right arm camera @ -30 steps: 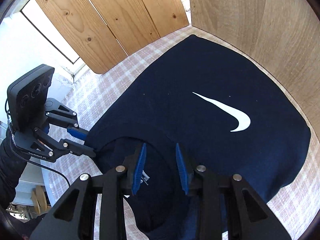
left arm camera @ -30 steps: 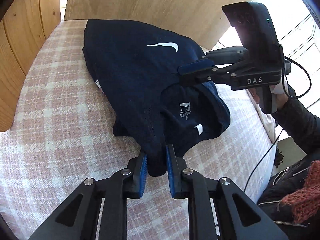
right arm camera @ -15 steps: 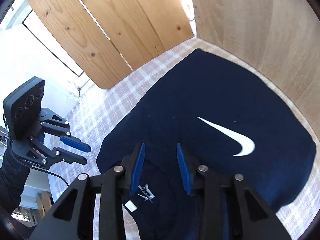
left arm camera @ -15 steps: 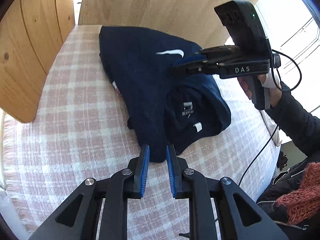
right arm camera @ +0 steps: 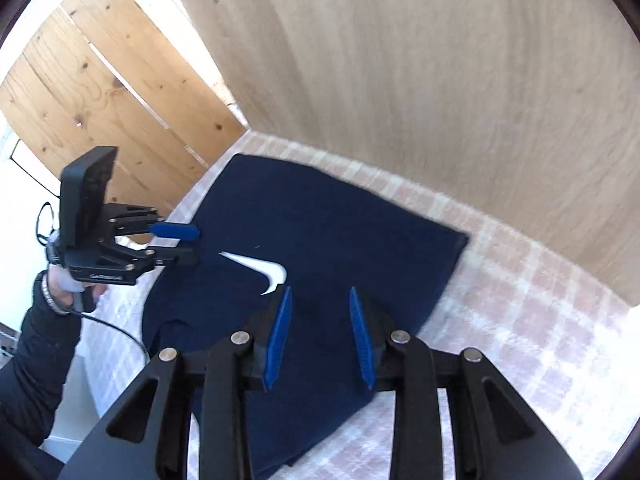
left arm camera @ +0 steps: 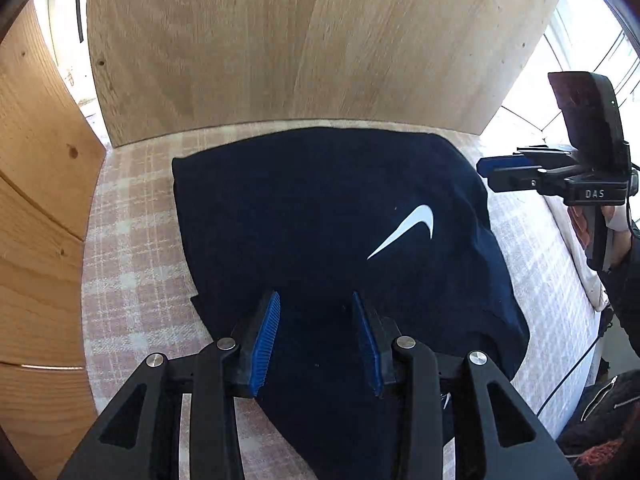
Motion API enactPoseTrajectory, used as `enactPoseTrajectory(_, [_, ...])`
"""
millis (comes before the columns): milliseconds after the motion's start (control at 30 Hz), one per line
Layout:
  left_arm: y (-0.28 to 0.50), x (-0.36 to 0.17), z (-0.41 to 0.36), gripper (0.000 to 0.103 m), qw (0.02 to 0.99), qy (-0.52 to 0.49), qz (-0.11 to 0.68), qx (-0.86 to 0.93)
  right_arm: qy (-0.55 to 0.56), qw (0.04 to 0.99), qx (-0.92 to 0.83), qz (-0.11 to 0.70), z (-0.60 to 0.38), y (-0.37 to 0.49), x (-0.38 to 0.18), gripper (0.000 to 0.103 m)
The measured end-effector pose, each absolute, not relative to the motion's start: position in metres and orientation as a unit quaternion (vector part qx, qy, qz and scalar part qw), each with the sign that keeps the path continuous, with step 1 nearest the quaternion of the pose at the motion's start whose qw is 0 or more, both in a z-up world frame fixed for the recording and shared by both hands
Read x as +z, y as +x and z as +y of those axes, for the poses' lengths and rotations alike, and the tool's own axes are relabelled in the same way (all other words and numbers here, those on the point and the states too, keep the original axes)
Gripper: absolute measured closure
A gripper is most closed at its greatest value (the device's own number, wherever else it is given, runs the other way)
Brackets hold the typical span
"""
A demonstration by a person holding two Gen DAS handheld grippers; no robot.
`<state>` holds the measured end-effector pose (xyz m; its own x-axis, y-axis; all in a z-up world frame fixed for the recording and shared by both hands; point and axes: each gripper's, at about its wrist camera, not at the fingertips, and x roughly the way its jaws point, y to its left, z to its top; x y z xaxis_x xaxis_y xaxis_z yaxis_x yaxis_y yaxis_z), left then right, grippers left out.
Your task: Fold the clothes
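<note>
A navy sweatshirt [left arm camera: 320,216] with a white swoosh [left arm camera: 404,230] lies folded on the pink checked cloth [left arm camera: 132,280]; it also shows in the right wrist view [right arm camera: 320,232]. My left gripper [left arm camera: 316,320] is open and empty, just above the garment's near edge. My right gripper [right arm camera: 319,320] is open and empty, above the garment near the swoosh [right arm camera: 256,266]. The right gripper shows in the left wrist view [left arm camera: 504,172], lifted off the garment's right side. The left gripper shows in the right wrist view [right arm camera: 180,244].
Wooden panels [left arm camera: 280,40] wall the back and the left side [left arm camera: 36,200] of the surface. A bright window [left arm camera: 592,48] is at the right. The person's dark sleeve [right arm camera: 36,360] and a cable [right arm camera: 120,334] hang at the near left.
My left gripper let go of the garment's fold and opened, then rose and moved in over it. My right gripper lifted away to the garment's right. The collar and label are now out of sight.
</note>
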<state>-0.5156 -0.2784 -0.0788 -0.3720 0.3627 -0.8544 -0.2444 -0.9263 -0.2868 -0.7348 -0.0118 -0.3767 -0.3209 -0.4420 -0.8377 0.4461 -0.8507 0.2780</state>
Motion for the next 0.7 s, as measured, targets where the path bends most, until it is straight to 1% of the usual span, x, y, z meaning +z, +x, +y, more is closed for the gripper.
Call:
enactPoseTrajectory(33, [-0.52, -0.078, -0.277, 0.063, 0.183, -0.529, -0.051, 0.827, 0.514, 0.255, -0.819, 0.015, -0.01, -0.751, -0.378, 0.095])
enactPoseTrajectory(67, [-0.525, -0.078, -0.276, 0.062, 0.183, -0.53, -0.044, 0.827, 0.519, 0.25, -0.817, 0.015, -0.012, -0.769, -0.379, 0.1])
enactPoseTrajectory(100, [-0.529, -0.078, -0.274, 0.062, 0.182, -0.532, -0.038, 0.826, 0.525, 0.255, -0.812, 0.01, -0.011, -0.783, -0.381, 0.099])
enactPoseTrajectory(167, [-0.536, -0.081, -0.272, 0.062, 0.183, -0.536, -0.032, 0.823, 0.53, 0.253, -0.809, 0.031, -0.02, -0.805, -0.393, 0.099])
enactPoseTrajectory(267, [-0.544, -0.089, -0.27, 0.061, 0.185, -0.544, -0.029, 0.818, 0.544, 0.249, -0.8, 0.044, -0.028, -0.815, -0.42, 0.1])
enactPoseTrajectory(300, [-0.546, -0.093, -0.27, 0.061, 0.186, -0.549, -0.028, 0.814, 0.552, 0.237, -0.798, 0.054, -0.028, -0.821, -0.431, 0.1])
enactPoseTrajectory(333, [-0.548, -0.096, -0.271, 0.061, 0.188, -0.553, -0.029, 0.811, 0.555, 0.231, -0.797, 0.057, -0.027, -0.827, -0.438, 0.103])
enactPoseTrajectory(400, [-0.547, -0.094, -0.273, 0.061, 0.19, -0.548, -0.036, 0.814, 0.55, 0.23, -0.803, 0.025, -0.019, -0.834, -0.437, 0.103])
enactPoseTrajectory(500, [-0.544, -0.079, -0.278, 0.06, 0.19, -0.529, -0.042, 0.826, 0.515, 0.238, -0.823, -0.018, -0.007, -0.825, -0.419, 0.103])
enactPoseTrajectory(633, [-0.55, -0.07, -0.277, 0.06, 0.201, -0.514, -0.046, 0.833, 0.502, 0.268, -0.823, -0.009, -0.027, -0.808, -0.403, 0.103])
enactPoseTrajectory(700, [-0.56, -0.081, -0.276, 0.06, 0.195, -0.522, -0.041, 0.829, 0.506, 0.277, -0.816, 0.017, -0.043, -0.805, -0.404, 0.103])
